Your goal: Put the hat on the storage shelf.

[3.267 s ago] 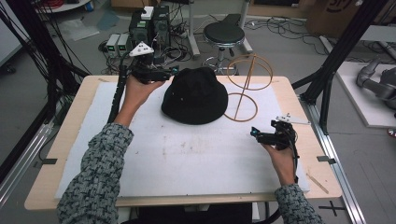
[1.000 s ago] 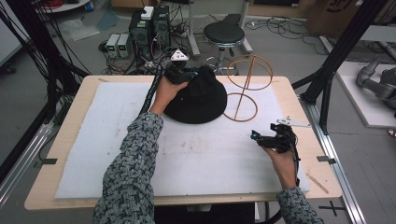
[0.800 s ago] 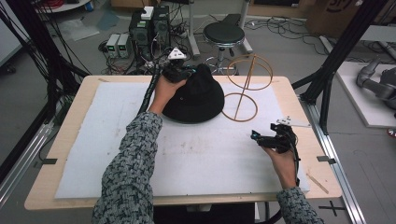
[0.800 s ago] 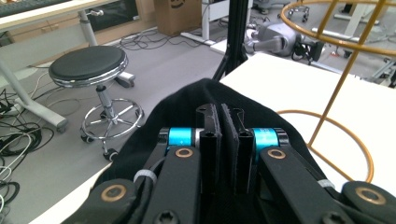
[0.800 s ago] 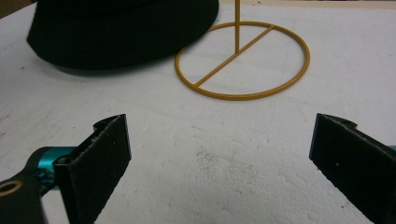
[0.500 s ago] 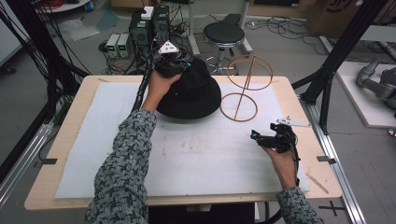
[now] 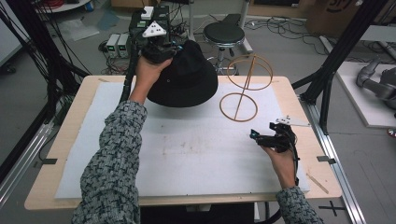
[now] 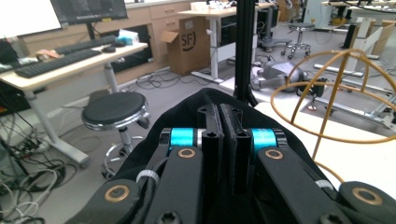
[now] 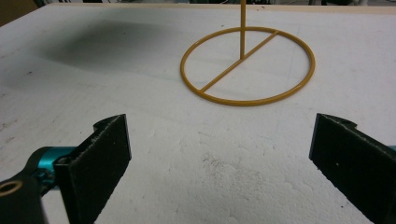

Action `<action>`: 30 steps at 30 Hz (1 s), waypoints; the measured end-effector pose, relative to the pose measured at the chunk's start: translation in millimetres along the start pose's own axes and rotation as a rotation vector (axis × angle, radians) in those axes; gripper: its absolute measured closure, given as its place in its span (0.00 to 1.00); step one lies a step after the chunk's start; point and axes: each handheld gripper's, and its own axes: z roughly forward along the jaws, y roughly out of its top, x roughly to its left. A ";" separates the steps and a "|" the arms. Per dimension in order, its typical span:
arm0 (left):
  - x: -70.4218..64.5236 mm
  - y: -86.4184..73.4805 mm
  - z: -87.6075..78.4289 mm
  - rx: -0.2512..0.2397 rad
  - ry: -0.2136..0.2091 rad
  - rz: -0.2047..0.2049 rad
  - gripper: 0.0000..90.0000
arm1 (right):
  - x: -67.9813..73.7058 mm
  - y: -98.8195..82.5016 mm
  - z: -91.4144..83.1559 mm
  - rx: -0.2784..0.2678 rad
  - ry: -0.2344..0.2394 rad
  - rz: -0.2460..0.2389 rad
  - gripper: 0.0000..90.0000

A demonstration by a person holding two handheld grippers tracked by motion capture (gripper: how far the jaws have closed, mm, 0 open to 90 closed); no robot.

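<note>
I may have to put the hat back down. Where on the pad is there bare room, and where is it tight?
The white pad is bare across its middle and near half, between the left sleeve and the right gripper. The far left corner is free too. It is tight at the far right, where the wire stand sits beside the lifted black hat.

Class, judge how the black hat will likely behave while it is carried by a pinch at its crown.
The black hat likely keeps its shape: its brim stays flat under the left gripper. Probably light, since one pinch carries it. It may swing.
</note>
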 end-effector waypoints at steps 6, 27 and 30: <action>1.9 17.5 -11.7 -0.028 0.020 0.016 0.96 | 1.1 0.3 -0.4 -0.002 0.001 0.002 0.06; -8.7 73.2 -16.3 -0.184 -0.002 -0.036 0.97 | 0.5 0.7 -0.7 -0.009 0.007 0.009 0.06; -14.7 79.9 -11.2 -0.192 -0.019 -0.029 0.96 | 0.8 0.6 -0.6 -0.007 0.008 0.007 0.06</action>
